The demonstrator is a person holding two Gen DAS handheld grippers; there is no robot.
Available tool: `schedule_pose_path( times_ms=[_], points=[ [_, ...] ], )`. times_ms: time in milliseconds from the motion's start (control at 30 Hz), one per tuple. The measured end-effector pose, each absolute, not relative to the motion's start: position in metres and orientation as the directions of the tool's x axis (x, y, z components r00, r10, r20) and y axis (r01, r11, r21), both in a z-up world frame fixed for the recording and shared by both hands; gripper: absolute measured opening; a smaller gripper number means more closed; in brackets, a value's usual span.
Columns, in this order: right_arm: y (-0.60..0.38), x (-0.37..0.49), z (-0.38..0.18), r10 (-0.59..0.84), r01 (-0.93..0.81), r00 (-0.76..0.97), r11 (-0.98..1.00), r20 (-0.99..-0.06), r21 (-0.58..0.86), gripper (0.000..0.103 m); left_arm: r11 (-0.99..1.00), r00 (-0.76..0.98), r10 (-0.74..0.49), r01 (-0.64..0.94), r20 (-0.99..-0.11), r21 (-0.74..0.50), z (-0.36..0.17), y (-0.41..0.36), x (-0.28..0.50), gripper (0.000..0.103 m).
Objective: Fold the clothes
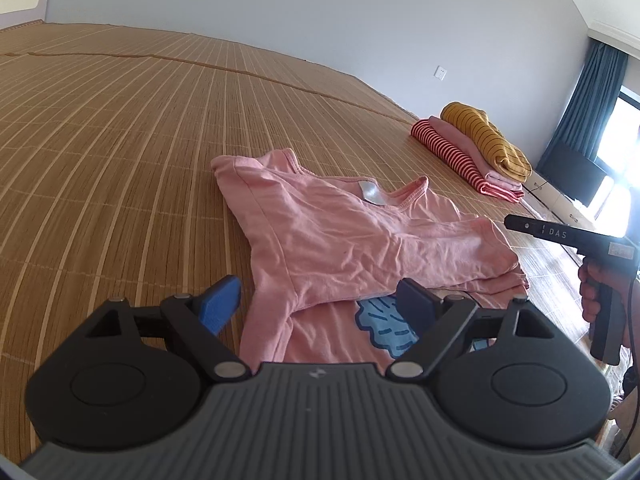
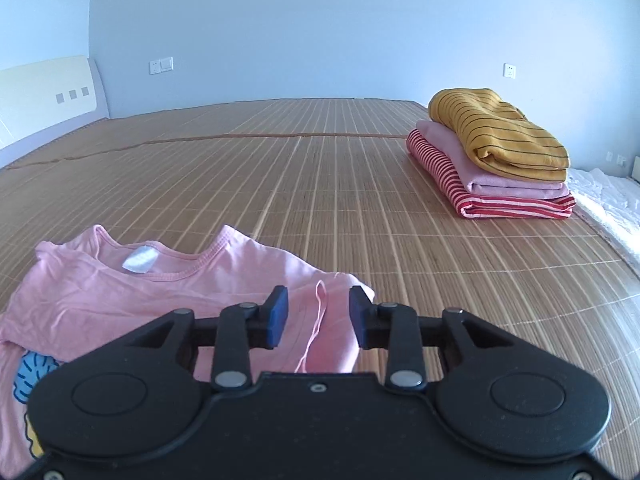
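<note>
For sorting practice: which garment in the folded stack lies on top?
The mustard-yellow knit with thin dark stripes; the plain pink piece and red-and-white striped piece lie beneath it.

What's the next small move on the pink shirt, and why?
Probably bring the left gripper down to grasp the bottom hem below the blue print. The pink shirt already has its upper part and a sleeve folded across, the print is still exposed near the gripper, and both sets of jaws stand open, holding nothing. The right gripper hovers over the folded sleeve edge.
</note>
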State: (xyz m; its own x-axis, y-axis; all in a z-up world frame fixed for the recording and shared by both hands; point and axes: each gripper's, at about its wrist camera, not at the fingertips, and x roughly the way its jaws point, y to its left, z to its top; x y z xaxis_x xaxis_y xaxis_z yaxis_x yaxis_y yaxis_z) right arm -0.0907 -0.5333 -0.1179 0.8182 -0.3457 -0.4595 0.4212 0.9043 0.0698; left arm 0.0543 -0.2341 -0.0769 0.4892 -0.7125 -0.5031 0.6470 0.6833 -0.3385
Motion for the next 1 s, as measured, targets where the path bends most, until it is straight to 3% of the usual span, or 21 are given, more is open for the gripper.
schedule_pose_path(
  times_ms=[133, 300, 467, 500, 600, 667, 833, 1000],
  points=[
    [-0.528, -0.096, -0.112, -0.363, 0.416, 0.812, 0.909, -0.458, 0.017, 0.038, 0.689, 0.494, -0.71, 0.636, -0.502, -0.348, -0.079, -0.234, 0.057, 0.088],
    [-0.51, -0.099, -0.11, -0.217, 0.252, 0.812, 0.968, -0.541, -0.011, 0.043, 0.712, 0.51, -0.683, 0.626, -0.523, -0.319, -0.08, -0.24, 0.057, 0.093],
    [-0.506, -0.102, -0.122, -0.223, 0.256, 0.773, 0.966, -0.594, -0.029, 0.045, 0.739, 0.529, -0.649, 0.608, -0.546, -0.29, -0.084, -0.245, 0.057, 0.093],
    [-0.509, -0.102, -0.124, -0.205, 0.256, 0.771, 0.967, -0.602, -0.002, 0.043, 0.745, 0.537, -0.641, 0.607, -0.548, -0.277, -0.084, -0.246, 0.057, 0.094],
    [-0.512, -0.101, -0.126, -0.149, 0.232, 0.77, 0.971, -0.62, 0.055, 0.014, 0.761, 0.56, -0.618, 0.604, -0.552, -0.238, -0.086, -0.249, 0.056, 0.095],
    [-0.513, -0.104, -0.123, -0.127, 0.222, 0.775, 0.972, -0.619, 0.078, 0.004, 0.77, 0.572, -0.603, 0.598, -0.555, -0.22, -0.086, -0.249, 0.057, 0.095],
    [-0.51, -0.119, -0.11, -0.119, 0.198, 0.753, 0.979, -0.648, 0.052, 0.004, 0.81, 0.612, -0.545, 0.56, -0.574, -0.172, -0.087, -0.248, 0.062, 0.096],
    [-0.511, -0.117, -0.122, -0.266, 0.279, 0.717, 0.957, -0.645, -0.084, 0.008, 0.821, 0.624, -0.527, 0.55, -0.576, -0.155, -0.085, -0.246, 0.066, 0.096]
  ],
)
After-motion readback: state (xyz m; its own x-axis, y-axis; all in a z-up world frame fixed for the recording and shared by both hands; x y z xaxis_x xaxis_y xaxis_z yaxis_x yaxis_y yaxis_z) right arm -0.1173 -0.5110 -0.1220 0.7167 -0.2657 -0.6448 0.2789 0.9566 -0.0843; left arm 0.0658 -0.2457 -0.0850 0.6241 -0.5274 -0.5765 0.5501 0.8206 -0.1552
